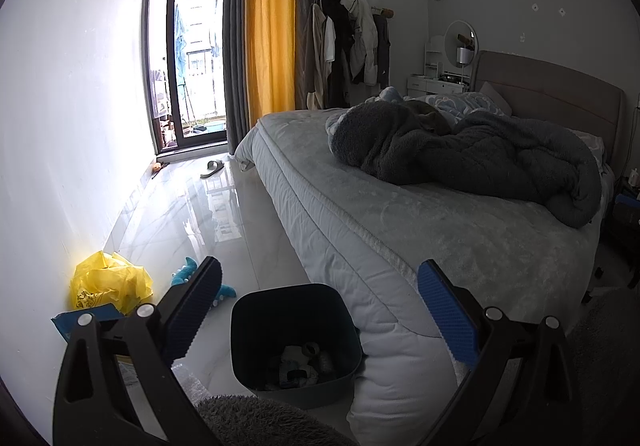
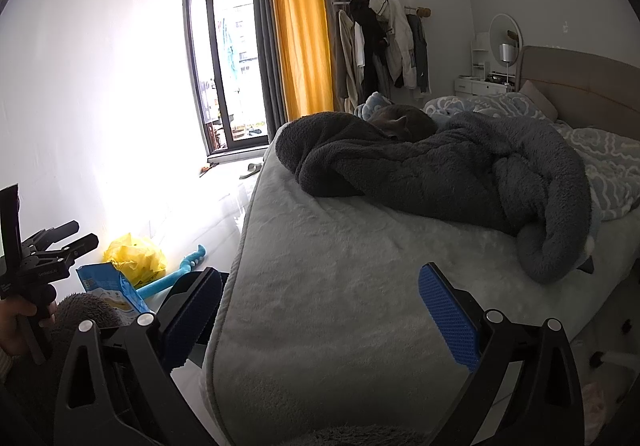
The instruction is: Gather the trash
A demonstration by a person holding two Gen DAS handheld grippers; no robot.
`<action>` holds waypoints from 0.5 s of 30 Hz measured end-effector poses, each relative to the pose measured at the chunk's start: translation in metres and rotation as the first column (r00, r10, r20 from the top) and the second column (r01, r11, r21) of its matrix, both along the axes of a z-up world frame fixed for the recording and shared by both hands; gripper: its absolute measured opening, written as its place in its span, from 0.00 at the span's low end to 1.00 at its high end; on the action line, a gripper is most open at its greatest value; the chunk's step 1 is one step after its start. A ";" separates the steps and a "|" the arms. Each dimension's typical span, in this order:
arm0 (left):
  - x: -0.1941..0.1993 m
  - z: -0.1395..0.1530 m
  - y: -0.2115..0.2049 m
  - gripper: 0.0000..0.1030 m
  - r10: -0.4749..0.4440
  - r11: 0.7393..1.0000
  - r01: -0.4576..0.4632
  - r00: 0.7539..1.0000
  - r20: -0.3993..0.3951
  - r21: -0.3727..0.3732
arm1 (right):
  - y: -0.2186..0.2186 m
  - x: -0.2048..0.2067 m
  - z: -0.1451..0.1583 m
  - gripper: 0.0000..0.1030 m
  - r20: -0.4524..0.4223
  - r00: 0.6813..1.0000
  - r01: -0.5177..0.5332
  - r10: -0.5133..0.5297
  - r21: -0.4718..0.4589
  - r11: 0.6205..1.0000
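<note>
**Both claws released above the bin at the bed's foot**

Beside the bed (image 1: 360, 213), on the glossy floor (image 1: 192, 205), stood a dark bin (image 1: 260, 326) tight against the mattress corner, its mouth up and some scraps already lying at its bottom. The left claw (image 1: 320, 310) hung over it with fingers spread wide and nothing between the blue pads (image 1: 448, 310); judged from this pose, it was placed to drop into or reach past the bin. The right claw (image 2: 320, 314) was likewise released and empty, held higher over the bed's near corner, probably parked clear of the working side.

Trash not yet collected lay against the white wall: a crumpled yellow bag (image 1: 108, 282) and, just in front of it, a blue packet (image 2: 110, 292). A teal toy (image 1: 192, 278) rested on the floor between bag and bin; whether it counted as trash could not be told. In the right view the left claw's tool (image 2: 44, 266) showed at the frame edge, gripped by a hand (image 2: 16, 318).

On the bed a grey blanket (image 2: 440, 181) was heaped, with what looked like a cat (image 2: 404, 121) curled behind it. The next reach would probably go leftward to the bag, the piece nearest the left claw.
</note>
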State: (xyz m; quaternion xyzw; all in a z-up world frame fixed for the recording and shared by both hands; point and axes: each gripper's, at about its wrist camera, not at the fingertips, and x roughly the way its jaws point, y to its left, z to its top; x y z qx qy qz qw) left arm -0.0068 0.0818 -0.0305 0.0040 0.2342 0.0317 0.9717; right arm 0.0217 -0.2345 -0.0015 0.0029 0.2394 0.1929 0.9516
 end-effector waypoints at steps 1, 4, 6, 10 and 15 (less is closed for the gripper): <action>0.000 0.000 0.000 0.97 0.000 1.000 0.000 1.000 0.000 0.001 | 0.000 0.000 0.000 0.97 0.000 1.000 0.000 0.000 0.000 1.000; 0.000 0.000 0.000 0.97 0.000 1.000 0.000 1.000 0.000 0.001 | 0.000 0.000 0.000 0.97 -0.001 1.000 0.000 0.000 0.001 1.000; 0.000 -0.001 0.000 0.97 -0.001 1.000 0.001 1.000 0.001 0.000 | 0.000 0.000 0.000 0.97 -0.001 1.000 0.000 0.000 0.001 1.000; 0.000 -0.001 0.000 0.97 0.000 1.000 0.000 1.000 -0.001 -0.002 | 0.000 0.000 0.000 0.97 -0.001 1.000 0.000 0.000 0.002 1.000; 0.000 -0.001 0.000 0.97 -0.001 1.000 0.001 1.000 -0.001 -0.001 | -0.001 0.001 0.000 0.97 -0.001 1.000 -0.001 0.001 0.001 1.000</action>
